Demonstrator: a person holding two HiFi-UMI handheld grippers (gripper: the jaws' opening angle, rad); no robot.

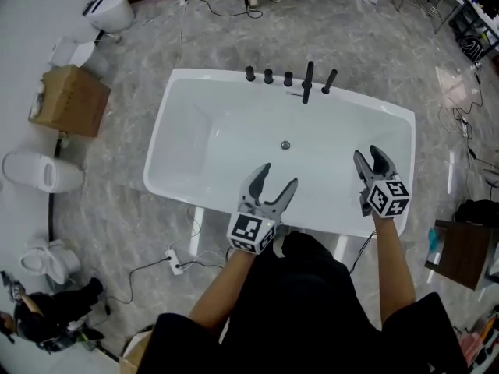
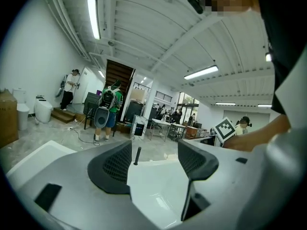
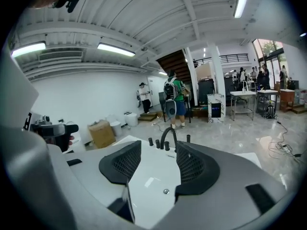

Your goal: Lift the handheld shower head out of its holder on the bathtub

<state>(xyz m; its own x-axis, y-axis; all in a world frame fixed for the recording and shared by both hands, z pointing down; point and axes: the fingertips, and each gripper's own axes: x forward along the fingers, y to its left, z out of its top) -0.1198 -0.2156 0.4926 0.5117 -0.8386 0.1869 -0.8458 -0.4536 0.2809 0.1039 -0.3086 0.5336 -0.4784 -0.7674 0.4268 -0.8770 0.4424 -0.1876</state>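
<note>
The black handheld shower head (image 1: 330,80) stands upright in its holder on the far rim of the white bathtub (image 1: 165,142), just right of the curved black spout (image 1: 308,81) and three black knobs (image 1: 268,76). In the right gripper view the shower head (image 3: 188,138) shows behind the right jaw, beside the spout (image 3: 168,135). My left gripper (image 1: 277,178) hovers open over the tub's near rim. To its right, my right gripper (image 1: 368,155) is open over the near right of the basin. Both are empty and far from the fixtures. A black post (image 2: 137,155) shows between the left jaws.
A drain (image 1: 285,145) sits mid-basin. On the floor at left are a cardboard box (image 1: 72,100) and white toilets (image 1: 43,172). A power strip with cable (image 1: 173,260) lies by the near left corner. A wooden table (image 1: 460,254) stands at right. People stand far behind the tub.
</note>
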